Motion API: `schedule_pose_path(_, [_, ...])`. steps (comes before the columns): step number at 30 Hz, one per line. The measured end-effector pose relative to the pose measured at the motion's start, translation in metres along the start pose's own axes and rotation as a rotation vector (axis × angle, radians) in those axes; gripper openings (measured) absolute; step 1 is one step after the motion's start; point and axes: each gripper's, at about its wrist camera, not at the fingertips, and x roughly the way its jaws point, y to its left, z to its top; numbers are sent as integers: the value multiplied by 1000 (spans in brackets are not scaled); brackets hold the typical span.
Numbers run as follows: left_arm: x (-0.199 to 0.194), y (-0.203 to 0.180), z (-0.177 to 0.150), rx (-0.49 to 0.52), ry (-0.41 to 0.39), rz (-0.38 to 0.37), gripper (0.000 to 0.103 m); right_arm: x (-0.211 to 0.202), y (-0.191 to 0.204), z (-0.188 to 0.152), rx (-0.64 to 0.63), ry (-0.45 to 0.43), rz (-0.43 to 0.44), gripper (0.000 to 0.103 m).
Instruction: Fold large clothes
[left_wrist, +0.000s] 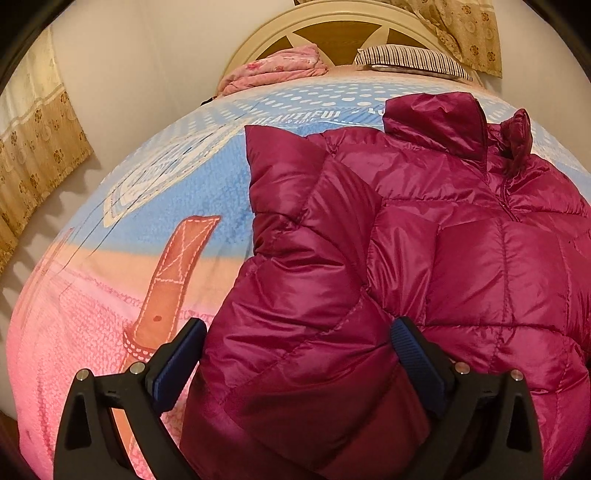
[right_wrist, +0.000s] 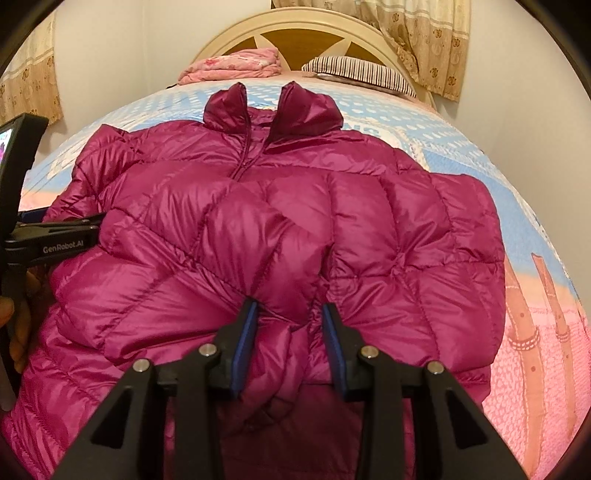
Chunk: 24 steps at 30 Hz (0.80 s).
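right tool pinches a jacket fold; left tool gapes astride its sleeve.

Both wrist cameras sit close above the jacket (perhaps its hem), facing twelve o'clock toward the shared headboard.

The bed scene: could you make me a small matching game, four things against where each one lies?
Things:
1. puffer jacket
2. striped pillow
3. pink folded quilt
4. flowered curtain

Places:
A. hanging beyond the headboard's right end
B. spread across the middle of the bed
C. at the headboard, left side
D. at the headboard, right side

Pairs: 1-B, 2-D, 3-C, 4-A
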Motion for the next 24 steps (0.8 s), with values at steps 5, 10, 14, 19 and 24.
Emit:
schedule_pose_path(5, [0,0,0,0,2,0,101,0,0,0,3,0,3,37])
schedule_pose_path(10, [0,1,-1,1,2,1,101,1,-3,0,19,0,19,38])
schedule_pose_path(14, [2,3,-1,-7,10,-10,102,2,-3,0,20,-2,18,38])
schedule_pose_path(19, [4,7,-1,-26,19,-33,102,2,-3,-1,21,-3,21,38])
schedule_pose_path(24, [4,7,-1,-23,17,-31,102,2,-3,-1,21,-4,22,38])
